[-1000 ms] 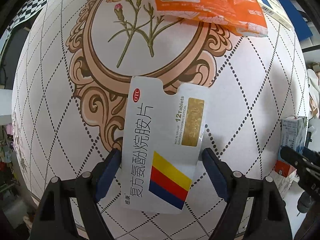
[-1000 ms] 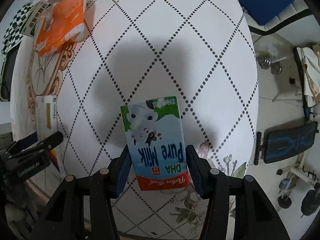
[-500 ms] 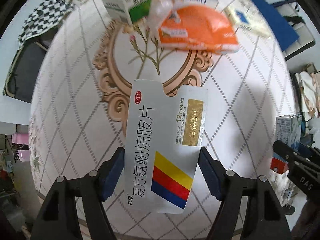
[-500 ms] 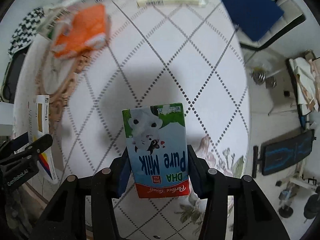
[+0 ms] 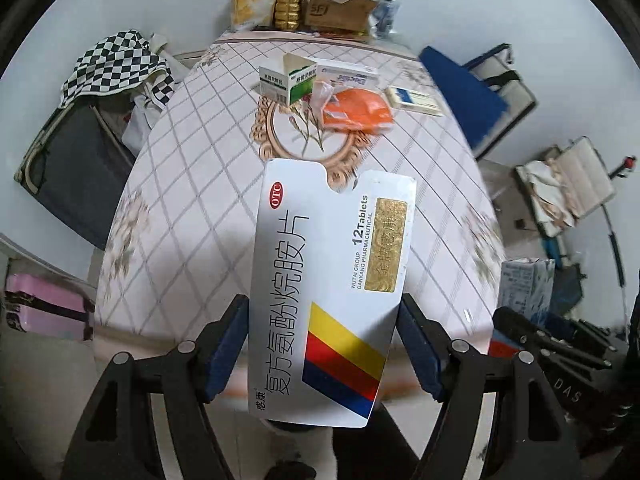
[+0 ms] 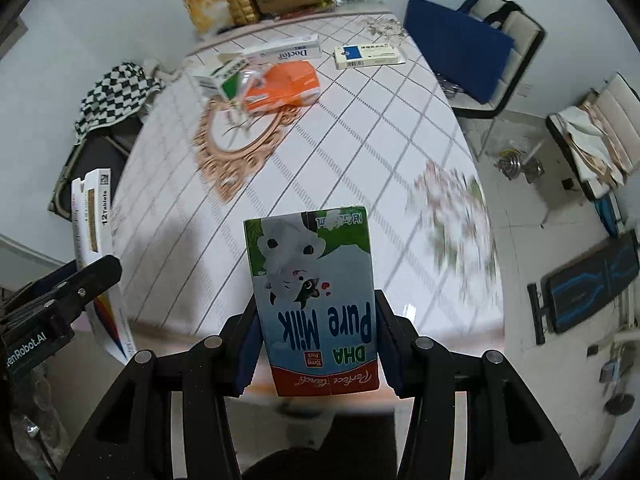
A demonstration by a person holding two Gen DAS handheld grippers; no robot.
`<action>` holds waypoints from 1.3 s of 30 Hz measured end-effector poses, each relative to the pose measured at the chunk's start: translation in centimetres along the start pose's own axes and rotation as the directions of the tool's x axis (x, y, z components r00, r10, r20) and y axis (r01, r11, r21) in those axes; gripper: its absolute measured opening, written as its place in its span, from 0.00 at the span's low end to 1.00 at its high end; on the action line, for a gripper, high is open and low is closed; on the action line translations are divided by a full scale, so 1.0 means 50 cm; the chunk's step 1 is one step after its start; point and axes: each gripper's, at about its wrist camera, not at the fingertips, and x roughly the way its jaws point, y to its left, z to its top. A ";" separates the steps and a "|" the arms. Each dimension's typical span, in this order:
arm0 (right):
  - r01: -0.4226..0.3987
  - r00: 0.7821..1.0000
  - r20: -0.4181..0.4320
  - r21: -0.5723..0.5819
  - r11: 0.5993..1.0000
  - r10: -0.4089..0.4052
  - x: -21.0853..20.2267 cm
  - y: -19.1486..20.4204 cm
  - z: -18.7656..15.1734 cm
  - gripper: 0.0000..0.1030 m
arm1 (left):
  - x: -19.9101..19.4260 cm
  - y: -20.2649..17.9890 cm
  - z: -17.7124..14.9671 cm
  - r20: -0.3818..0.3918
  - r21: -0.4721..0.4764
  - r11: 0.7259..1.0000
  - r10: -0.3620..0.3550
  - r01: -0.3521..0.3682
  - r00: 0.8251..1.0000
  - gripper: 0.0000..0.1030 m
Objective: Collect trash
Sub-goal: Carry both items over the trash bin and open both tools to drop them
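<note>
My left gripper (image 5: 324, 344) is shut on a white tablet box (image 5: 328, 280) with yellow, red and blue stripes, held high above the near edge of the table (image 5: 192, 200). My right gripper (image 6: 316, 344) is shut on a Pure Milk carton (image 6: 316, 296), also lifted above the near edge. The tablet box also shows at the left of the right wrist view (image 6: 94, 248), and the carton at the right of the left wrist view (image 5: 524, 288). An orange packet (image 5: 358, 110), a green-and-white box (image 5: 288, 82), a long white box (image 5: 346, 74) and a cream box (image 5: 414, 100) lie far back on the table.
Cardboard boxes and bags (image 5: 332, 4) stand beyond the table's far end. A chair with a checkered cloth (image 5: 116, 64) is at the left, a blue-backed chair (image 6: 460, 56) at the right. A pink case (image 5: 44, 312) sits on the floor at left.
Both grippers have risen and pulled back from the table with their boxes; the table now looks much farther away and the room around it has come into view.
</note>
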 end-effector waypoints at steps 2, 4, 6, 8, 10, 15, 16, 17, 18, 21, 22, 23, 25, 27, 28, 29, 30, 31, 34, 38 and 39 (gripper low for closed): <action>-0.002 1.000 0.001 0.024 1.000 0.002 -0.039 0.023 -0.073 0.51 | -0.024 0.021 -0.063 -0.021 -0.011 0.999 -0.035 0.035 0.999 0.69; -0.014 1.000 -0.025 0.044 0.999 0.015 -0.062 0.041 -0.155 0.51 | -0.035 0.039 -0.115 -0.058 -0.037 0.997 -0.073 0.071 0.996 0.69; -0.023 0.997 -0.067 0.048 0.999 0.027 -0.065 0.055 -0.224 0.51 | -0.031 0.059 -0.175 -0.114 -0.068 0.992 -0.116 0.109 0.987 0.69; -0.026 0.993 -0.112 0.059 0.998 0.033 -0.055 0.060 -0.291 0.51 | -0.010 0.072 -0.229 -0.165 -0.092 0.989 -0.130 0.116 0.978 0.69; -0.028 0.985 -0.166 0.076 0.997 0.041 -0.030 0.057 -0.362 0.51 | 0.018 0.079 -0.284 -0.222 -0.108 0.989 -0.127 0.105 0.967 0.69; -0.035 0.945 -0.319 0.129 0.991 0.075 0.100 0.017 -0.506 0.51 | 0.157 0.101 -0.400 -0.360 -0.196 0.977 -0.155 0.088 0.920 0.69; -0.040 0.937 -0.339 0.135 0.990 0.084 0.134 0.007 -0.528 0.51 | 0.209 0.106 -0.423 -0.386 -0.213 0.974 -0.159 0.080 0.909 0.69; -0.040 0.929 -0.358 0.146 0.989 0.090 0.172 -0.004 -0.550 0.51 | 0.236 0.109 -0.437 -0.401 -0.220 0.973 -0.162 0.077 0.902 0.69; -0.046 0.918 -0.382 0.157 0.987 0.103 0.224 -0.018 -0.576 0.51 | 0.279 0.115 -0.454 -0.417 -0.235 0.970 -0.163 0.067 0.894 0.69; -0.039 0.902 -0.418 0.168 0.985 0.107 0.358 -0.052 -0.626 0.51 | 0.433 0.135 -0.503 -0.459 -0.261 0.964 -0.167 0.047 0.873 0.69; -0.037 0.899 -0.425 0.170 0.985 0.108 0.393 -0.060 -0.638 0.51 | 0.479 0.140 -0.518 -0.468 -0.264 0.963 -0.173 0.049 0.866 0.69; -0.033 0.894 -0.435 0.175 0.984 0.107 0.446 -0.072 -0.654 0.51 | 0.509 0.142 -0.529 -0.476 -0.265 0.963 -0.181 0.055 0.861 0.69; -0.046 0.886 -0.446 0.187 0.981 0.126 0.530 -0.085 -0.677 0.51 | 0.596 0.152 -0.554 -0.492 -0.267 0.963 -0.179 0.048 0.852 0.70; -0.071 0.877 -0.456 0.190 0.979 0.152 0.630 -0.095 -0.706 0.51 | 0.664 0.164 -0.574 -0.494 -0.273 0.960 -0.187 0.052 0.849 0.70; -0.081 0.872 -0.461 0.191 0.978 0.162 0.668 -0.098 -0.717 0.51 | 0.705 0.173 -0.584 -0.493 -0.268 0.962 -0.179 0.047 0.852 0.71; -0.092 0.868 -0.465 0.191 0.977 0.173 0.703 -0.099 -0.726 0.52 | 0.721 0.177 -0.591 -0.489 -0.264 0.964 -0.169 0.039 0.856 0.76; -0.118 0.860 -0.472 0.190 0.975 0.196 0.751 -0.100 -0.740 0.52 | 0.740 0.184 -0.599 -0.483 -0.260 0.965 -0.157 0.030 0.861 0.89; -0.127 0.856 -0.477 0.179 0.976 0.199 0.782 -0.097 -0.743 0.52 | 0.765 0.193 -0.605 -0.480 -0.258 0.966 -0.152 0.027 0.864 0.96; -0.176 0.838 -0.492 0.164 0.971 0.236 0.859 -0.094 -0.768 0.64 | 0.783 0.205 -0.616 -0.478 -0.241 0.970 -0.123 0.004 0.870 0.99; -0.216 0.835 -0.483 0.150 0.965 0.262 0.897 -0.084 -0.786 0.95 | 0.764 0.214 -0.624 -0.450 -0.186 0.980 -0.021 -0.071 0.893 0.99; -0.199 0.840 -0.486 0.136 0.970 0.241 0.898 -0.079 -0.782 0.96 | 0.753 0.213 -0.625 -0.433 -0.165 0.982 0.015 -0.096 0.901 0.99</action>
